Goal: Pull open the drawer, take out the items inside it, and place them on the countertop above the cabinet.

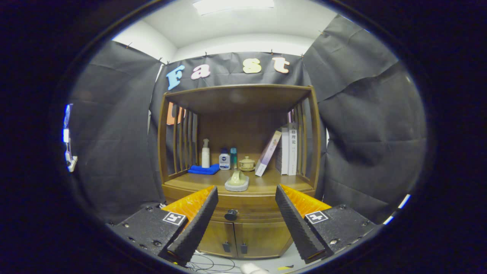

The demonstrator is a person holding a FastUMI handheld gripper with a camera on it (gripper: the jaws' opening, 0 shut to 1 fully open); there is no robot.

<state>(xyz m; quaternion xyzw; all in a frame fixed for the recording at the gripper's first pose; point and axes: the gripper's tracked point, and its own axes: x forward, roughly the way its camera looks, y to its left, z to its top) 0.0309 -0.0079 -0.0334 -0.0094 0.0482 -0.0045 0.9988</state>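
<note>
Ahead of the gripper, its ribbed wedge jaws are standing spread and holding nothing; between them the wooden cabinet's drawer is sitting shut, its round dark knob just beyond; a glazed ceramic piece is resting on the smooth counter; this fits a drawer either unopened or emptied and reclosed.

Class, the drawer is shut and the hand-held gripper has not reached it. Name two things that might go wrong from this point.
1. The hand-held gripper is open and back from the small dark round drawer knob; its fingers may slip off so small a knob.
2. The wooden countertop already holds a pale soap dish near its front edge, so items set down there might knock it.
</note>
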